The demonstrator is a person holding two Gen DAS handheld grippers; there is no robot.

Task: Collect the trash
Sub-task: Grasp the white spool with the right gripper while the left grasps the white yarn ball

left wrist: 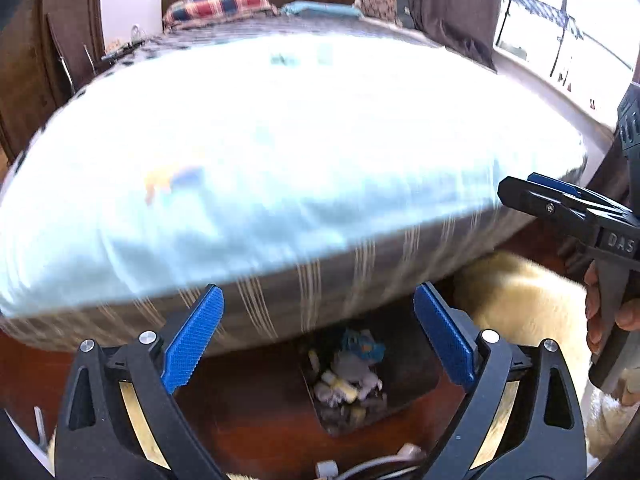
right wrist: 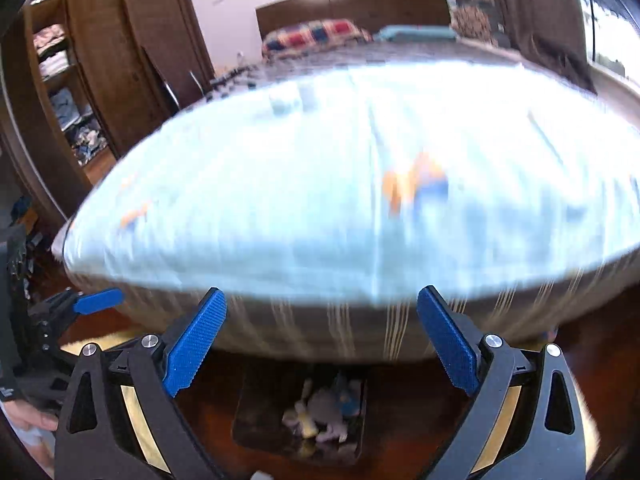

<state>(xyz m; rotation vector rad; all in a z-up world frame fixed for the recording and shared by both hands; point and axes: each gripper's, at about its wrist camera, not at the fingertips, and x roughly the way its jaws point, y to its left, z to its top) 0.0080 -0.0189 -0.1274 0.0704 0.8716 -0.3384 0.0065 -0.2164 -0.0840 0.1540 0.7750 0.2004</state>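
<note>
The main risk, as I judge it, is aiming the next pick from pictures this smeared: the bed [left wrist: 280,140] is streaked with blur, and the orange-and-blue scrap [left wrist: 172,178] on its pale cover could easily be misjudged, so that a pad drags the sheet or nudges the scrap away instead of closing on it. A second risk is the two tools fouling each other, since the right gripper [left wrist: 536,190] shows at about 3 o'clock in the left wrist view, close to the left one's path, with a hand [left wrist: 600,312] wrapped round its grip. The left gripper [left wrist: 318,336] stands spread wide with nothing between its blue pads, and the right gripper [right wrist: 322,338] is likewise spread and empty. The bin [left wrist: 360,384] sits on the dark floor at the foot of the bed, at about 6 o'clock from the midpoint of the left tongs and just below the gap, with crumpled trash [left wrist: 348,380] already inside. In the right wrist view the bin [right wrist: 256,412] lies at 6 o'clock too, while the scrap [right wrist: 412,180] is at about 1 o'clock, well apart from the tips, up on the bed
</note>
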